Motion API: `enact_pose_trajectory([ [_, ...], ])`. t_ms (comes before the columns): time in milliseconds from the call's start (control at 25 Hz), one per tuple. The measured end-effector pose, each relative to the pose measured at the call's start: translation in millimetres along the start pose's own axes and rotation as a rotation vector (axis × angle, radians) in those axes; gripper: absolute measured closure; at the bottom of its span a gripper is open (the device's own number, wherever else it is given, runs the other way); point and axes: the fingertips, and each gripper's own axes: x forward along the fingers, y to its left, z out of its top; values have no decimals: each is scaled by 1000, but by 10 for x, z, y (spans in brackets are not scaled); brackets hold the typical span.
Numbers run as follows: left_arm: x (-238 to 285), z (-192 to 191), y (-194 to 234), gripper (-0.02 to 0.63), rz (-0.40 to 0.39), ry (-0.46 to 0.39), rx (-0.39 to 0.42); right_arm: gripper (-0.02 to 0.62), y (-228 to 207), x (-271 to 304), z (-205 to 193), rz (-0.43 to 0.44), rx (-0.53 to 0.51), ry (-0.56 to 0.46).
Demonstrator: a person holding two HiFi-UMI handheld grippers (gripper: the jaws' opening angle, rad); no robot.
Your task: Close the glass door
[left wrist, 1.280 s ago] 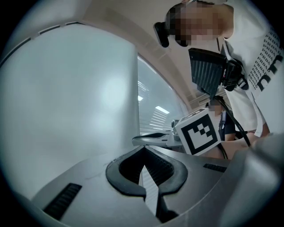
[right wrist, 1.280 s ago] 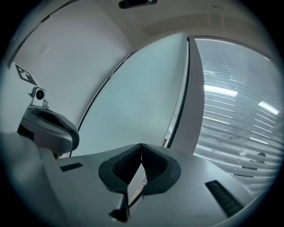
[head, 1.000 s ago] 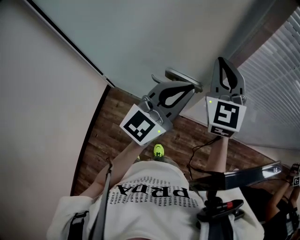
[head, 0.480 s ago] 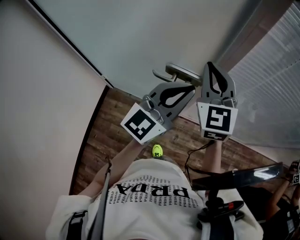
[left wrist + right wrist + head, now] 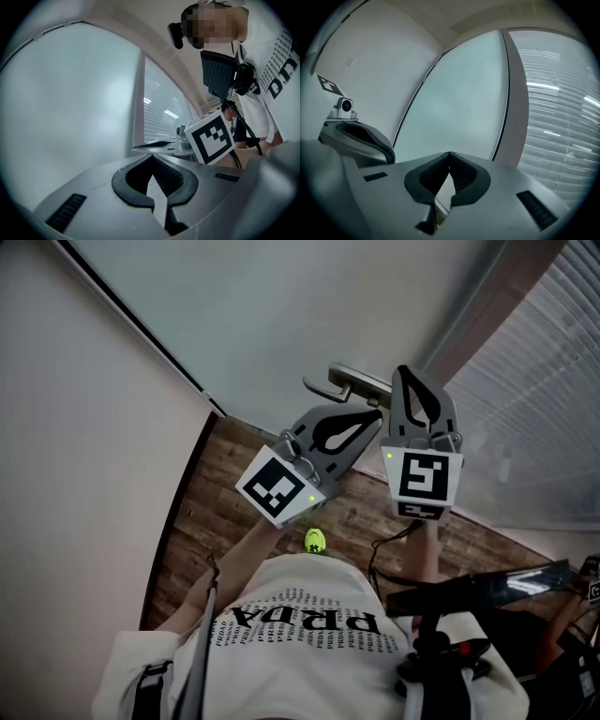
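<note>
Centre of the head view: I hold the left gripper (image 5: pixel 371 416) and the right gripper (image 5: pixel 406 377) with jaws pressed together and nothing between them. Their tips sit just beside the lever handle (image 5: pixel 352 382) of the frosted glass door (image 5: pixel 300 306), which fills the upper frame; I judge they serve as blunt pushers near the latch edge, where a push turns the door most easily, rather than as clamps. In the right gripper view the door's edge runs close along the frame post (image 5: pixel 518 103), right of centre; whether it is latched I cannot tell.
</note>
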Motion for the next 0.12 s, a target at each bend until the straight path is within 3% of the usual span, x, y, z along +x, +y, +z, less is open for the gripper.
enact_pose_trajectory([
  [120,-1,-25,16,612,4,0,-1,597,17,14,-26,3,-5,-1],
])
